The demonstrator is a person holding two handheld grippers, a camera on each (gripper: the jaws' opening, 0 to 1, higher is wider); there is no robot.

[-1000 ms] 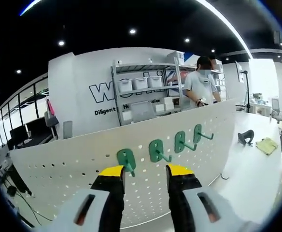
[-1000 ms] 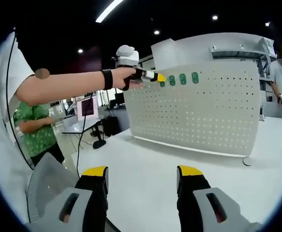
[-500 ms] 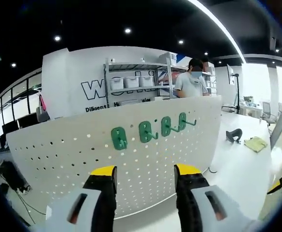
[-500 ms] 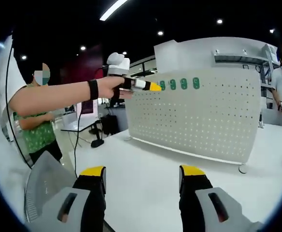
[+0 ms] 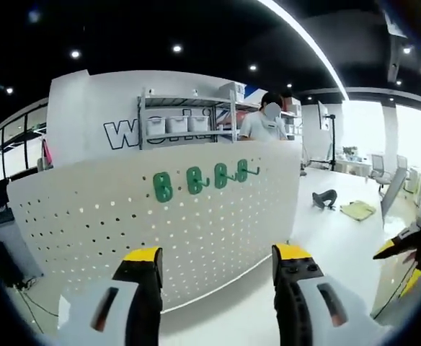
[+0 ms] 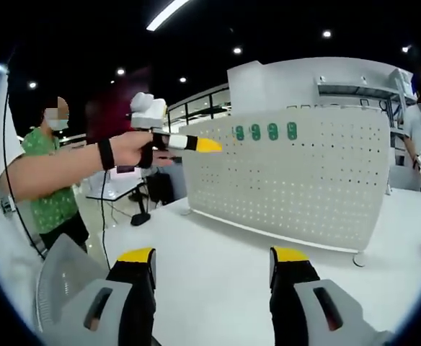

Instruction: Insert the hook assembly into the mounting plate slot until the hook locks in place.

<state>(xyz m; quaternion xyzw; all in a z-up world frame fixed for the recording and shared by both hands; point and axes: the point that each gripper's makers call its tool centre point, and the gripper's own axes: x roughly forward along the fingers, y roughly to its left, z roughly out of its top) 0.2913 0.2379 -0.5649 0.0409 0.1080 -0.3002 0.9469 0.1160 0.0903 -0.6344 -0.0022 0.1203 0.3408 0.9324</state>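
I've pulled my left gripper (image 6: 209, 145) back from the pegboard (image 5: 218, 231). Low in both views my jaws are spread, nothing between them; right gripper (image 6: 212, 261) over the white desk (image 6: 218, 245). At upper centre, four green hooks (image 5: 200, 179) sit in a row. Insertion looks finished.

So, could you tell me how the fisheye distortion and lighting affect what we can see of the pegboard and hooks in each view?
Left gripper view: the pegboard bows strongly, the four green hooks stay sharp, and bright windows wash out the right side. Right gripper view: the pegboard curves less, the hooks are small but evenly lit, and ceiling lights cause no glare on them.
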